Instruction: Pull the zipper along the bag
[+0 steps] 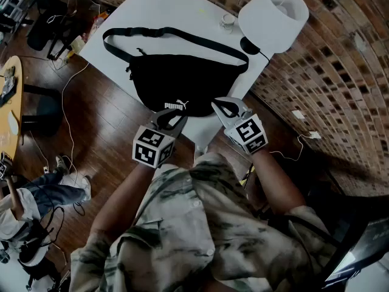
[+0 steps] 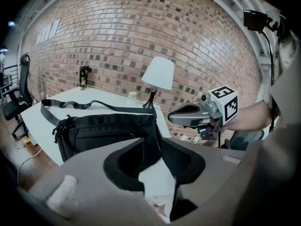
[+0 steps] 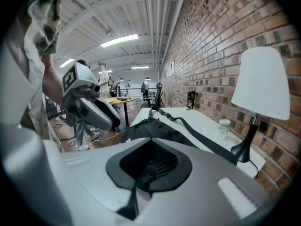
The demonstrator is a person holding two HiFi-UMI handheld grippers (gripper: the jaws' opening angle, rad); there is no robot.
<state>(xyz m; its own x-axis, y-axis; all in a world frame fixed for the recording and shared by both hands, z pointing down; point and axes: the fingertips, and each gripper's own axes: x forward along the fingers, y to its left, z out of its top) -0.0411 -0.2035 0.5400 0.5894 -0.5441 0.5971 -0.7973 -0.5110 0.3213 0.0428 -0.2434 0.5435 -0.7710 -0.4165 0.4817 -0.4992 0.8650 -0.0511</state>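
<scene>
A black waist bag (image 1: 176,81) with a white logo lies on the white table (image 1: 170,11), its strap (image 1: 176,35) looped behind it. Zipper pull cords (image 2: 57,130) hang at the bag's left end. My left gripper (image 1: 176,115) hovers at the bag's near edge. In its own view the left gripper (image 2: 151,142) is open, with bare table showing through the gap. My right gripper (image 1: 214,104) is just right of the bag's near corner. In its own view the right gripper (image 3: 151,139) has its jaws together on nothing. Neither gripper touches the bag.
A white-shaded lamp (image 1: 273,14) and a small jar (image 1: 228,21) stand at the table's right end, a dark bottle (image 2: 84,77) at its far end. A brick wall runs along the right. Cables, chairs (image 2: 19,91) and a seated person (image 1: 36,199) occupy the wooden floor at left.
</scene>
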